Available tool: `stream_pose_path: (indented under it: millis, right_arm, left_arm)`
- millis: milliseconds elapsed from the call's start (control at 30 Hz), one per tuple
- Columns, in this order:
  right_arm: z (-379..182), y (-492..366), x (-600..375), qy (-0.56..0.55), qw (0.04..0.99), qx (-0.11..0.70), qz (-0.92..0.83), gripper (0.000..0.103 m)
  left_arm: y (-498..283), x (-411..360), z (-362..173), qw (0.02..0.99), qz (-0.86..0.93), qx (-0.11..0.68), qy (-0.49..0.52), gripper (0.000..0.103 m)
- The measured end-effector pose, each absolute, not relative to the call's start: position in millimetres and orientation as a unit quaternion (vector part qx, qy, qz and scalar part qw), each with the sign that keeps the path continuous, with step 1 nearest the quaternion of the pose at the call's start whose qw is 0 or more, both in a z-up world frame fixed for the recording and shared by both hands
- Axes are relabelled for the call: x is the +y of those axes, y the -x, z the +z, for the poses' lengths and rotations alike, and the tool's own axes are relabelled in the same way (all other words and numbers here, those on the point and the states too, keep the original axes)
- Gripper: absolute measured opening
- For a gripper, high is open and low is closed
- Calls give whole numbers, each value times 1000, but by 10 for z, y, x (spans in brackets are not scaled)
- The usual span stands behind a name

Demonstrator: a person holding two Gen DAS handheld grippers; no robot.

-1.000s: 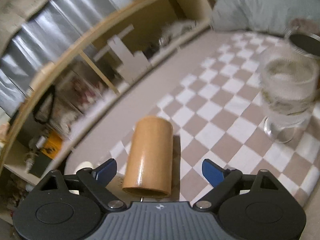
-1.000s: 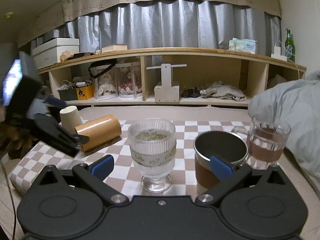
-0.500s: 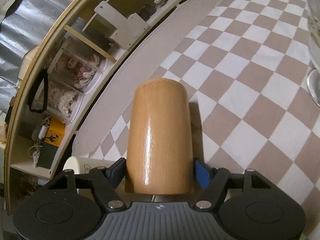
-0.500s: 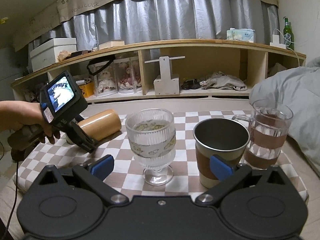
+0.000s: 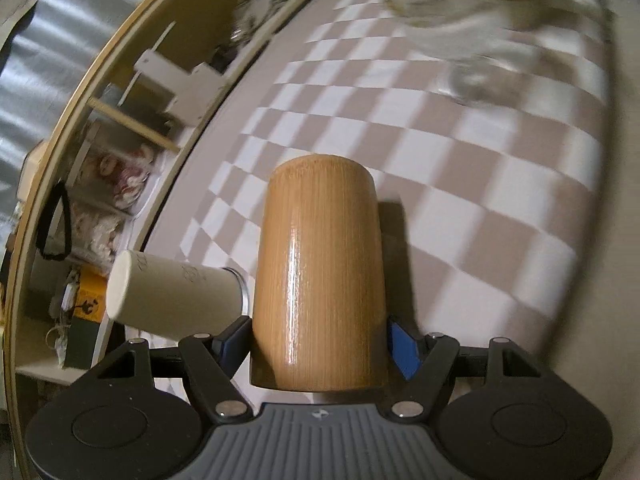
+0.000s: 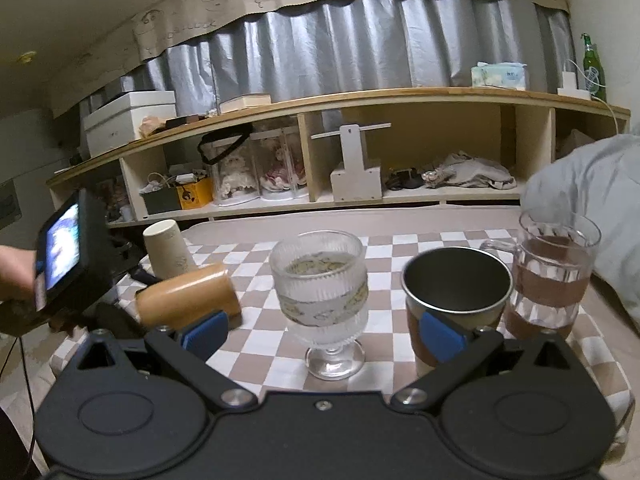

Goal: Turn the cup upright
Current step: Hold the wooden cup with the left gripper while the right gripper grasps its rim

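The bamboo cup (image 5: 318,276) lies on its side, closed end pointing away, held between the blue pads of my left gripper (image 5: 318,344), which is shut on it near the open rim. In the right wrist view the same bamboo cup (image 6: 186,300) is tilted and lifted off the checkered cloth at the left, with the left gripper (image 6: 76,256) behind it. My right gripper (image 6: 322,334) is open and empty at the front of the table.
A cream paper cup (image 5: 172,296) stands upside down just left of the bamboo cup. A ribbed glass goblet (image 6: 320,296), a metal mug (image 6: 456,304) and a glass mug (image 6: 556,276) stand on the checkered cloth (image 6: 264,332). A wooden shelf (image 6: 360,152) runs behind.
My left gripper closed on the bamboo cup and has lifted and swung it; the view has turned. The right gripper stayed open and drew slightly back.
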State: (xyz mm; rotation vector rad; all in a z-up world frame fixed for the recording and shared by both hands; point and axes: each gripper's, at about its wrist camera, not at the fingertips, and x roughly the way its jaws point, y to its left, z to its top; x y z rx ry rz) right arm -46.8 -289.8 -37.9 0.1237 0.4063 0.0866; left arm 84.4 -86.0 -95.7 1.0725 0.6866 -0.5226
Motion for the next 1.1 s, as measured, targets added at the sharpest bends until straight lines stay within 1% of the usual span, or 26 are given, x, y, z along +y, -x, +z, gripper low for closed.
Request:
stream_pose_path:
  millis: [167,267,333,400,433,500,533,567,600,667,800,1033,1100]
  right_arm:
    - [-344,523,-2754,-39,982,174,68,103]
    - [-252,514,-2638,-43,981,161,98,103]
    - [-166,453,-2540,-47,980,158,115,100]
    - [-73,331,-2439,-58,976,168,130,90]
    - [-36,259,-2397,-67,972,172,142,87]
    - [14,94,-2283,-75,966,184,166,71]
    - [27,0,-2208,-70,964,190,173,67]
    - [42,-81,-2121,-62,962,195,179,58]
    - [48,-194,-2019,-52,961,203,183,53]
    - [32,-416,-1830,-41,956,219,191,51]
    - [-132,-879,-1492,-22,942,267,202,42]
    - [-514,-1345,-1213,74,921,341,173,37]
    - [-587,-1411,-1212,95,910,366,169,34]
  left_arm:
    - [-586,-656,-993,760,-267,290,-516,73]
    - [-501,-582,-1012,763,-274,275,-517,76]
    - [-474,-538,-1007,772,-273,270,-507,88]
    - [-455,-481,-991,782,-272,262,-495,90]
    - [-442,-454,-984,787,-271,261,-488,90]
    - [-421,-391,-962,798,-269,261,-471,90]
    - [-427,-347,-947,804,-267,262,-462,91]
    - [-437,-301,-935,811,-264,264,-450,91]
    - [-450,-257,-921,818,-261,266,-438,91]
    - [-470,-161,-902,834,-258,268,-407,91]
    - [-509,-13,-914,858,-261,275,-345,91]
    - [-595,115,-1029,879,-267,289,-270,92]
    - [-638,156,-1061,880,-264,296,-260,92]
